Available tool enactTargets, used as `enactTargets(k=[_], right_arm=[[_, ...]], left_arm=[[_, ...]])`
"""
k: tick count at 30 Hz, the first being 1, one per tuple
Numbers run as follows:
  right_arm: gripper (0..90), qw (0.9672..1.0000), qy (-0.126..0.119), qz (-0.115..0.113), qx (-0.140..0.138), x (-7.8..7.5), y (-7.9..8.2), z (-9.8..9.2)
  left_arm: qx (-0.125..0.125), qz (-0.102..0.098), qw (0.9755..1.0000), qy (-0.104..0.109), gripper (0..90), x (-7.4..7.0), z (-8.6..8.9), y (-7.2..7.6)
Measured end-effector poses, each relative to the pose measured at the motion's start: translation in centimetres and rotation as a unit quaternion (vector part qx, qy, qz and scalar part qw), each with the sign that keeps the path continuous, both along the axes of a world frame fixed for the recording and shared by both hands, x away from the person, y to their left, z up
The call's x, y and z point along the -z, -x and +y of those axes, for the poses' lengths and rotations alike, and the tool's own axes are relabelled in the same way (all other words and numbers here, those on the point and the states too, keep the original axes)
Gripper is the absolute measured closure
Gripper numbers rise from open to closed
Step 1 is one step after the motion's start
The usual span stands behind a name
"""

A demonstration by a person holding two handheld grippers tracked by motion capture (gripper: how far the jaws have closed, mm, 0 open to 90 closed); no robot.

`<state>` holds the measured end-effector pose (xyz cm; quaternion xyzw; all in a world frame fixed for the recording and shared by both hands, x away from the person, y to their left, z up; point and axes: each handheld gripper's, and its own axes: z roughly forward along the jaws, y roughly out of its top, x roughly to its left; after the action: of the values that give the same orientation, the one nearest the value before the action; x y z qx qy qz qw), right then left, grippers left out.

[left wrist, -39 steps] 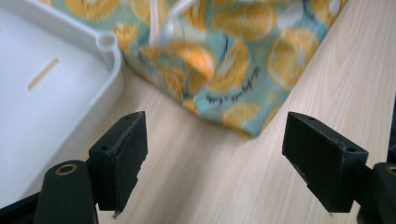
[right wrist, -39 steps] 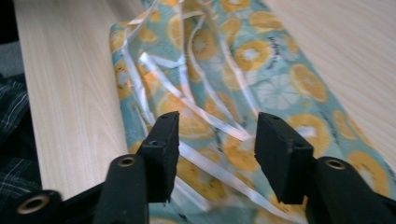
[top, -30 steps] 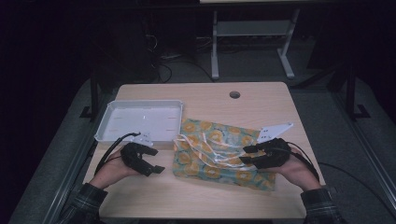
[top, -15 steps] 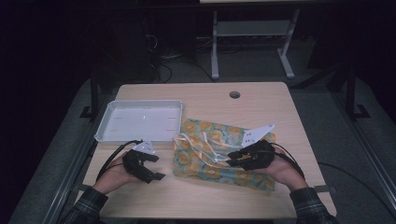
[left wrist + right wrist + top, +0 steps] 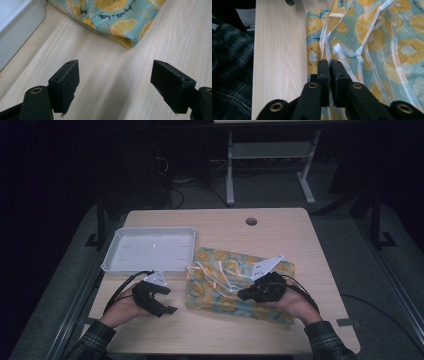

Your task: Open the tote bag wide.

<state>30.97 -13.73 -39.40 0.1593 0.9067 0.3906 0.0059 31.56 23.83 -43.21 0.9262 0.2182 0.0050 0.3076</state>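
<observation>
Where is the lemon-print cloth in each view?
High view: the lemon-print cloth lies centre-right on the table, beside the white tray.
Left gripper view: top centre, its corner nearest.
Right gripper view: right half, a white ribbon pinched.
Shared landmark: the ribbons.

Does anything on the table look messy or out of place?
The white straps lie in a loose tangle across the lemon-print cloth, which sits rumpled and askew. The right gripper has just been closing on one strap. The tray looks fine.

Dim room, grey floor (image 5: 280,195), wooden table (image 5: 225,227)
</observation>
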Motion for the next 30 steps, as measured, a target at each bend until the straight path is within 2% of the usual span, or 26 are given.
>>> enactTargets(k=[1, 4, 8, 9, 16, 18, 21, 25, 30], right_arm=[[87.2, 1.0, 0.002, -0.009, -0.004, -0.1, -0.1, -0.1], [87.5, 1.0, -0.007, -0.007, 0.001, -0.7, -0.2, -0.3], [87.7, 0.9997, -0.015, -0.015, 0.009, -1.3, -0.5, -0.4], [87.7, 0.9997, -0.009, -0.021, 0.01, -1.4, -0.7, -0.4], [87.7, 0.9988, -0.015, -0.037, 0.029, -2.6, -2.3, -0.4], [87.7, 0.9985, -0.024, -0.036, 0.035, -2.9, -2.8, -0.4], [87.7, 0.9981, -0.021, -0.039, 0.044, -3.2, -3.7, -0.5], [87.7, 0.9972, -0.029, -0.036, 0.059, -3.4, -4.8, -0.7], [87.6, 0.9963, -0.025, -0.037, 0.074, -3.3, -6.1, -0.9]], left_arm=[[0.0, 0.0, 1.0, 0.0, 22.4, 0.0, 0.0, 0.0], [0.006, -0.001, 1.0, -0.002, 22.4, 0.0, -0.1, 0.0], [0.006, 0.0, 1.0, -0.001, 22.4, 0.1, -0.1, 0.1], [0.007, -0.001, 1.0, -0.001, 22.4, 0.1, -0.1, 0.0], [0.009, -0.001, 1.0, -0.002, 22.3, 0.0, -0.2, 0.2], [0.012, -0.004, 0.9999, -0.003, 22.3, 0.1, -0.3, 0.2], [0.014, -0.003, 0.9999, -0.003, 22.3, 0.1, -0.3, 0.2], [0.015, 0.0, 0.9999, -0.006, 22.3, 0.0, -0.3, 0.2], [0.018, -0.002, 0.9998, -0.003, 22.3, 0.0, -0.3, 0.2]])
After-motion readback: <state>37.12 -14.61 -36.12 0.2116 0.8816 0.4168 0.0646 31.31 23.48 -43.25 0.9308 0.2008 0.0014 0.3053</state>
